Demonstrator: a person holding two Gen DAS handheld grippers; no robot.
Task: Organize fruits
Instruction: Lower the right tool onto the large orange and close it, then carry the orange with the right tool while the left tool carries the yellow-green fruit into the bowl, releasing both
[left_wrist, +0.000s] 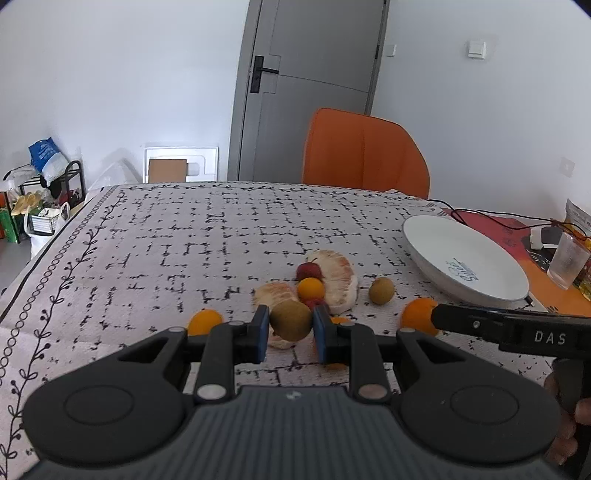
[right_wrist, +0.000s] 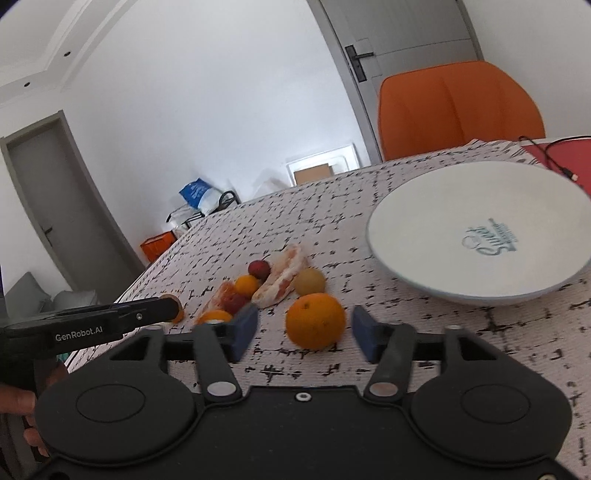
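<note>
1. Your left gripper (left_wrist: 290, 334) is pinching a green-brown fruit (left_wrist: 290, 319) between its blue pads, above the pomelo pieces (left_wrist: 341, 282) on the tablecloth (left_wrist: 184, 236)
2. Your right gripper (right_wrist: 304, 334) is gaping wide around a large orange (right_wrist: 316, 320), pads clear of it
3. The white plate (right_wrist: 443, 221) is sitting just beyond, right of the fruit cluster

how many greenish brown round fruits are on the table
2: one fruit between the left gripper fingers, the other farther right beside the pomelo wedge. More could be hidden.
</note>
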